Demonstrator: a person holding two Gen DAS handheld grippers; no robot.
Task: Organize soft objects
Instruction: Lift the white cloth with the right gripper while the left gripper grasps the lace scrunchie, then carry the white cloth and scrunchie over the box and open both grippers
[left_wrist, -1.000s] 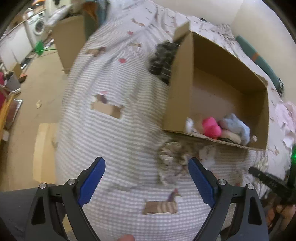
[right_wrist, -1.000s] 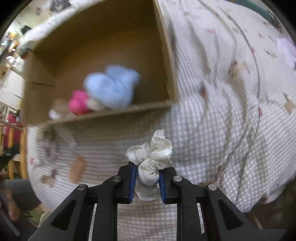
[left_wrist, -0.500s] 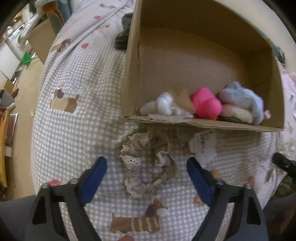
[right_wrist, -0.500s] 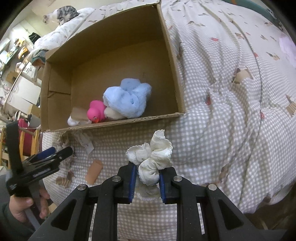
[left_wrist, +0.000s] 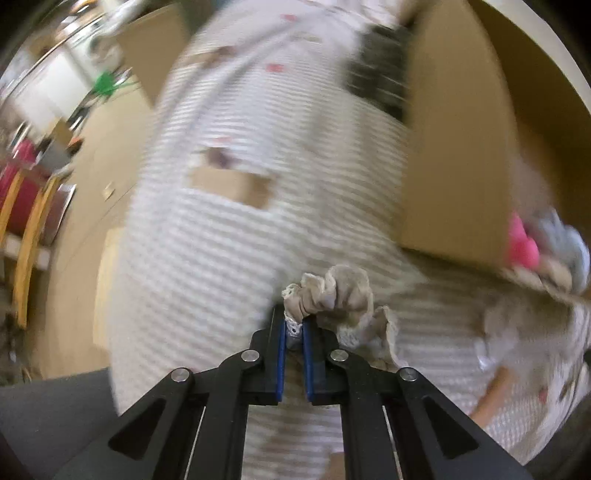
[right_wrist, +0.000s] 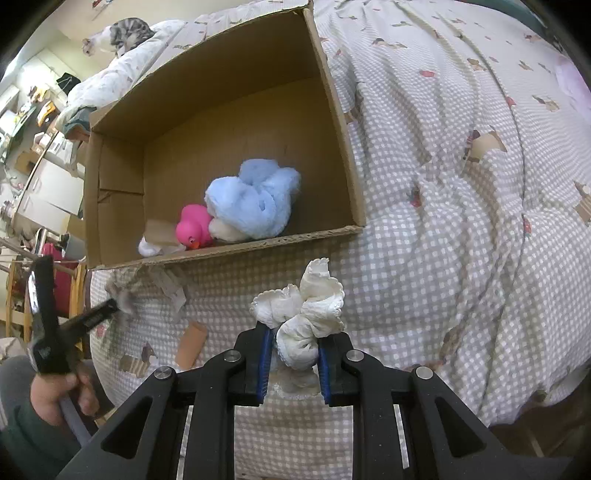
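Note:
My left gripper (left_wrist: 293, 332) is shut on a beige lace scrunchie (left_wrist: 334, 295), held just above the checked bedspread, left of the cardboard box (left_wrist: 454, 155). The left wrist view is blurred by motion. My right gripper (right_wrist: 293, 349) is shut on a white frilly scrunchie (right_wrist: 306, 314), in front of the box (right_wrist: 340, 110). Inside the box lie a light blue plush (right_wrist: 255, 203), a pink rubber duck (right_wrist: 194, 227) and a white soft item (right_wrist: 149, 249). The left gripper also shows in the right wrist view (right_wrist: 110, 308), at the box's left front corner.
The box stands open on a checked bedspread (right_wrist: 461, 221) with dog prints. A white tag (right_wrist: 171, 290) lies in front of the box. A dark garment (left_wrist: 380, 74) lies behind the box. A cat (right_wrist: 118, 35) sits on the far bedding. The floor and a chair (left_wrist: 26, 221) are left of the bed.
My left gripper has shut on the beige scrunchie and lifted it, swinging left. My right gripper keeps its hold on the white scrunchie and has barely moved.

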